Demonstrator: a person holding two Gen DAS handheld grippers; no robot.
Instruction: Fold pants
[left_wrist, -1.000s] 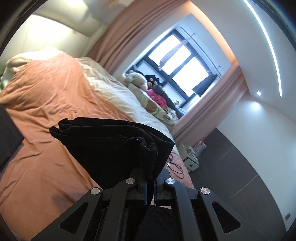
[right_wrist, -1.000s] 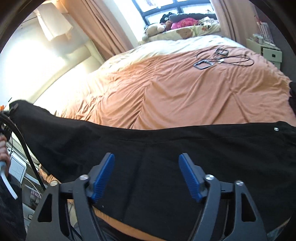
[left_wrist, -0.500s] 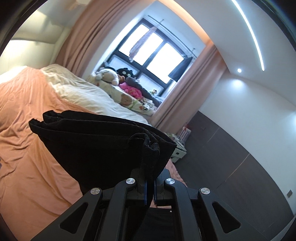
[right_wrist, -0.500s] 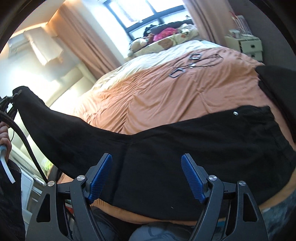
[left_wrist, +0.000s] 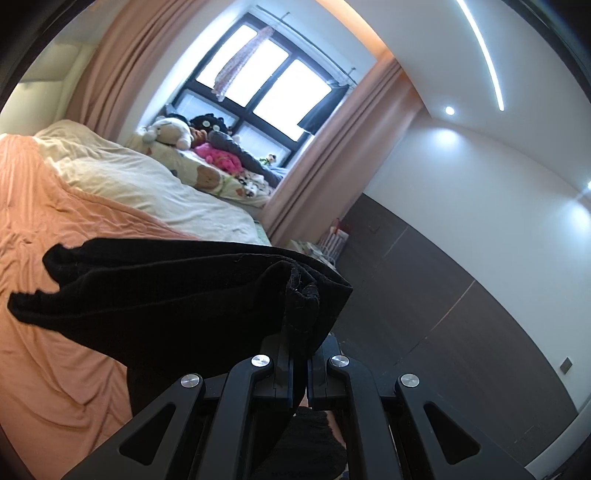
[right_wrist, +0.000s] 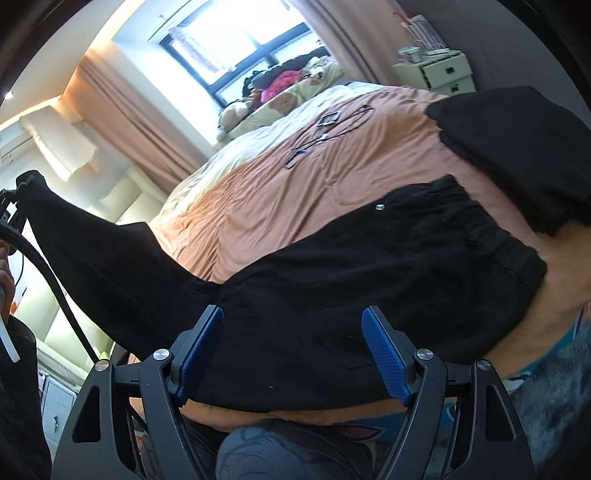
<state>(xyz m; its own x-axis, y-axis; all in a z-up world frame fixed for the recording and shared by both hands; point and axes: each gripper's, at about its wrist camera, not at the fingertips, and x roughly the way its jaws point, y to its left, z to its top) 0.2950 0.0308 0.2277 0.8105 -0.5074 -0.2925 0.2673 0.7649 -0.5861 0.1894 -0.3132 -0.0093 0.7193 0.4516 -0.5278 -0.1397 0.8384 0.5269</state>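
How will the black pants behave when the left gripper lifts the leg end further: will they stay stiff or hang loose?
Probably floppy: the black pants sag in a curve from the lifted leg end down to the bed. The left gripper pinches bunched cloth, so the grip looks secure. The waist part lies flat and may drag across the cover.

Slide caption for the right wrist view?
Open right gripper above black fabric pants on the orange bedspread.
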